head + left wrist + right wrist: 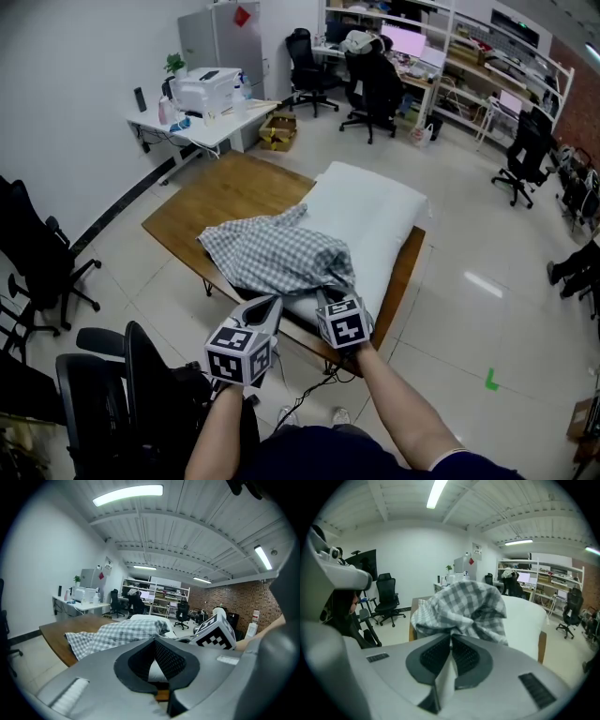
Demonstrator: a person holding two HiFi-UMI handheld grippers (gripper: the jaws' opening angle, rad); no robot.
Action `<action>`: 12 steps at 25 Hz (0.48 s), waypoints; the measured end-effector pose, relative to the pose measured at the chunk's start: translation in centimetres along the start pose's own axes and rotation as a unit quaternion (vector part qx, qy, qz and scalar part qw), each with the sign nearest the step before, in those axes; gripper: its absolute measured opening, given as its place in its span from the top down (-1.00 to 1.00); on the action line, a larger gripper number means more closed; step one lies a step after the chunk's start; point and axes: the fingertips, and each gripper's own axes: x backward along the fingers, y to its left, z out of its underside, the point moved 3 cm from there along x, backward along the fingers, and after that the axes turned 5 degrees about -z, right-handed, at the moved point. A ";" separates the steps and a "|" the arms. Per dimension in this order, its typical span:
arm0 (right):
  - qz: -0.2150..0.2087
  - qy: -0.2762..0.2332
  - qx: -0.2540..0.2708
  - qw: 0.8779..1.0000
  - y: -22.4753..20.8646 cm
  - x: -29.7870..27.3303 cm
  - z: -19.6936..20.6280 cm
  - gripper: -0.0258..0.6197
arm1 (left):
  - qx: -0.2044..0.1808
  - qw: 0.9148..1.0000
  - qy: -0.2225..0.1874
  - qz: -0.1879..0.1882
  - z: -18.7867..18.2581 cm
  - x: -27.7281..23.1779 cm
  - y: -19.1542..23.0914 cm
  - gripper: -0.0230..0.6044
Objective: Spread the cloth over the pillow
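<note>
Clearly we were at the grasping step, and the spreading itself was not yet begun. On the left, a bare part of the wooden table (225, 192) lay beside the things. Our left tool (270, 305) hovered at the near edge of the table with its jaws pressed together. In its own view we saw nothing caught between them, and the cloth began only just beyond their tips. The checked cloth (277, 253) lay in a crumpled heap, partly on the wood and partly over the near left part of the pillow. Our right tool (321, 296) was at the near hem of that heap, its jaws pinching a pale fold of the cloth that ran down between the pads. Further right, most of the white pillow (380, 211) was uncovered. We judged that the next move called for a second hold. The left tool should open and take another corner, well apart from the right one. Then both could lift the cloth, pull it flat and lay it across the pillow.
</note>
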 end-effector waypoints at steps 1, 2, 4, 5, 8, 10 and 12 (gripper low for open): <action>0.000 -0.012 0.001 1.000 -0.1 0.5 -0.7 0.84 | 0.001 1.000 0.001 -0.004 0.0 0.0 0.2 0.92; 0.001 -0.026 0.002 1.000 -0.3 1.1 -1.6 0.84 | 0.002 1.000 0.002 -0.009 0.0 0.1 0.5 0.92; 0.006 -0.057 0.003 0.998 -1.0 2.4 -3.8 0.84 | 0.005 1.000 0.004 -0.016 -0.1 0.0 1.1 0.92; 0.010 -0.073 0.002 0.997 -1.5 3.2 -5.0 0.84 | 0.006 1.000 0.004 -0.019 -0.2 -0.1 1.3 0.92; 0.028 -0.114 0.000 0.993 -3.6 5.7 -7.9 0.84 | 0.005 1.000 0.004 -0.017 -0.4 -0.4 1.1 0.92; 0.047 -0.133 -0.002 0.990 -5.5 7.3 -9.3 0.84 | 0.004 1.000 0.003 -0.014 -0.6 -0.7 0.7 0.92; 0.068 -0.141 -0.007 0.988 -7.4 8.5 -9.8 0.84 | 0.003 1.000 0.004 -0.010 -0.7 -1.1 0.3 0.92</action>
